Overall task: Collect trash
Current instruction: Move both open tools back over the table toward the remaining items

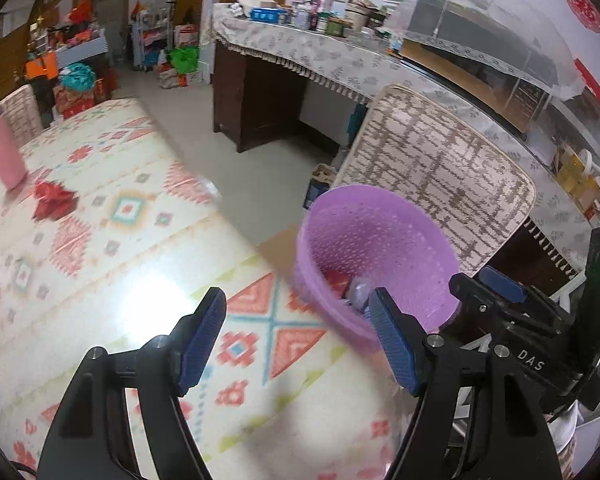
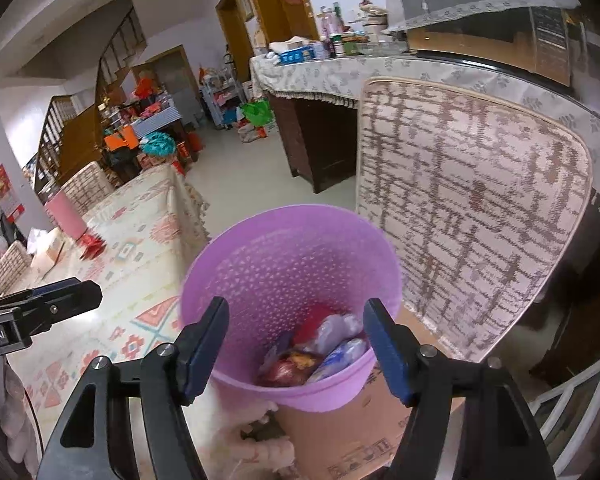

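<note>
Home dining room: patterned table; beside it, covered chair; beyond, cluttered sideboard; far past it, staircase, doorways.

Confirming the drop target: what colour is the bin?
Purple bin, perforated wall; clearest in the right wrist view.

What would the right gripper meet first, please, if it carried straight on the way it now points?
Probably the wrappers and crumpled plastic lying in the purple perforated plastic bin: the right gripper, jaws open and empty, aims into its mouth. Depth is unclear, so the near rim could come first.
</note>
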`<state>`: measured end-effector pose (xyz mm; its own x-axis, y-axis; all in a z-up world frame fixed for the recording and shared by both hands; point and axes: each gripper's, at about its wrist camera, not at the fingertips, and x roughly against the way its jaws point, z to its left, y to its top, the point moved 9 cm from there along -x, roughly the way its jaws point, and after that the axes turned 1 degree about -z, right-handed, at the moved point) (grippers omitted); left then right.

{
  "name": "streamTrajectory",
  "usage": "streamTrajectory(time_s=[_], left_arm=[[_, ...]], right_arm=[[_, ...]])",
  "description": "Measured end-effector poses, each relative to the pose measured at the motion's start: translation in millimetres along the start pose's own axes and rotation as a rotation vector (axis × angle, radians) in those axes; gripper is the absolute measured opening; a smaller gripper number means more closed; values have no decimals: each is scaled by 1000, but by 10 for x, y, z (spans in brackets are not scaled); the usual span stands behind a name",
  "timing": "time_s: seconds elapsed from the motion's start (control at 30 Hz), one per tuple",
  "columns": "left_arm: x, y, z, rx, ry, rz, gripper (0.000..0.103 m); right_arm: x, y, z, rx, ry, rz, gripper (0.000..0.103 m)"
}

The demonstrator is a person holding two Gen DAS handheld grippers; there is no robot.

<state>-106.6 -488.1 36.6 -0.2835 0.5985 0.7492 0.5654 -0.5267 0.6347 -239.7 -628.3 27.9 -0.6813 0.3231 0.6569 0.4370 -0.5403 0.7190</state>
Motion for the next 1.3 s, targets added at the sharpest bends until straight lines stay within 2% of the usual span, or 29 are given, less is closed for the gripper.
streamTrajectory(time_s=[0.2,0.43,0.6,0.9,1.07,1.17,1.3], left_arm=[[225,-309,471,67,70,-9,73],[496,-746,1222,152,212,-25,73],[743,-1100,1762,274,280,-41,73],[1387,-1794,2599,467,425,-101,73],[1605,-2191,2917,544,436,-77,74],[1732,-2399,3126,580,449,-71,74],[1829,-2508,3306,607,435,-83,76]], right_arm=[[4,-194,441,66,50,33,76],[-65,-539,1012,171,106,96,77],[-151,-825,1453,246,149,159,78],[-181,-1119,2668,399,255,214,78],[-302,-1271,3485,474,320,275,78],[-377,-1372,3846,509,330,294,78],[-476,-1502,4136,535,325,314,78]])
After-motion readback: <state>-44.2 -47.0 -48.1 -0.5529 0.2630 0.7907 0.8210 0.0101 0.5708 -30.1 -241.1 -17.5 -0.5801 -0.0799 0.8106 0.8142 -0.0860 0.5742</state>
